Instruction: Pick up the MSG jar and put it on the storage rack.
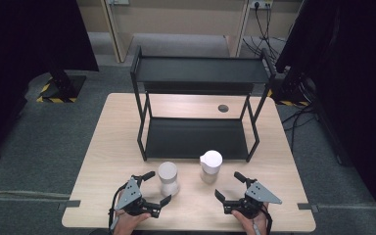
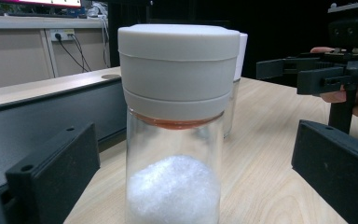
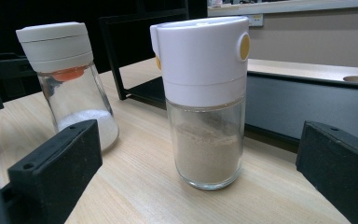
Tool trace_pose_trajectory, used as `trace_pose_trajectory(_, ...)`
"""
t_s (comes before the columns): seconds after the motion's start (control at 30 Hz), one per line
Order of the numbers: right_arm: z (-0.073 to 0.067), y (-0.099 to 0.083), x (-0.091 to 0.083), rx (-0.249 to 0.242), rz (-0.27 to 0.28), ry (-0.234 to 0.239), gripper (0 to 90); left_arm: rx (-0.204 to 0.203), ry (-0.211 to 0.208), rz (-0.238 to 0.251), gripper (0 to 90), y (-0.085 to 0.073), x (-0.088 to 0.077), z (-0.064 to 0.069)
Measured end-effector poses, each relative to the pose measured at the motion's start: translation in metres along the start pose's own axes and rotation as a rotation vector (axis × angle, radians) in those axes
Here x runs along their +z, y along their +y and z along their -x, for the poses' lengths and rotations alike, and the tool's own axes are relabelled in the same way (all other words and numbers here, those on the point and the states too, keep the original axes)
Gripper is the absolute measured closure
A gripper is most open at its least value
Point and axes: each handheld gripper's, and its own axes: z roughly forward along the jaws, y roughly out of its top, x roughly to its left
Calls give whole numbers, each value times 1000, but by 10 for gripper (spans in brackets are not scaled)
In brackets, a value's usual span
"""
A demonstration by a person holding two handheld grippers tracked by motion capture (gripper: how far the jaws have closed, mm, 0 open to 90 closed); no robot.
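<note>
Two glass shakers stand on the wooden table [image 1: 103, 161] in front of a black rack. The left shaker [image 1: 168, 178] has a grey lid and holds white grains [image 2: 177, 186]. The right shaker [image 1: 210, 165] has a white lid with a yellow button and holds tan powder [image 3: 207, 149]. My left gripper [image 1: 157, 187] is open and faces the grey-lidded shaker [image 2: 179, 70], jaws wide on either side without touching it. Open too, my right gripper [image 1: 228, 186] faces the white-lidded shaker [image 3: 203, 60] from a short way off, nothing between its fingers.
A black two-shelf rack [image 1: 200, 71] stands at the middle and back of the table, its lower shelf [image 1: 196, 137] just behind the shakers. A round cable hole [image 1: 223, 108] lies behind it. Grey floor surrounds the table.
</note>
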Motion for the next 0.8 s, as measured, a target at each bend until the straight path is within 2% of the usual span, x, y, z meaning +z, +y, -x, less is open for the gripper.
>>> trace_pose_trajectory(0.13,0,0,0,1,1,2,5,-36,-9,11,0,-2,0,-1)
trace_pose_trajectory(0.4,0,0,1,2,-1,7,5,-26,-1,18,0,-2,0,0)
trace_pose_trajectory(0.8,0,-1,2,3,-1,9,5,-42,1,19,0,-1,5,1)
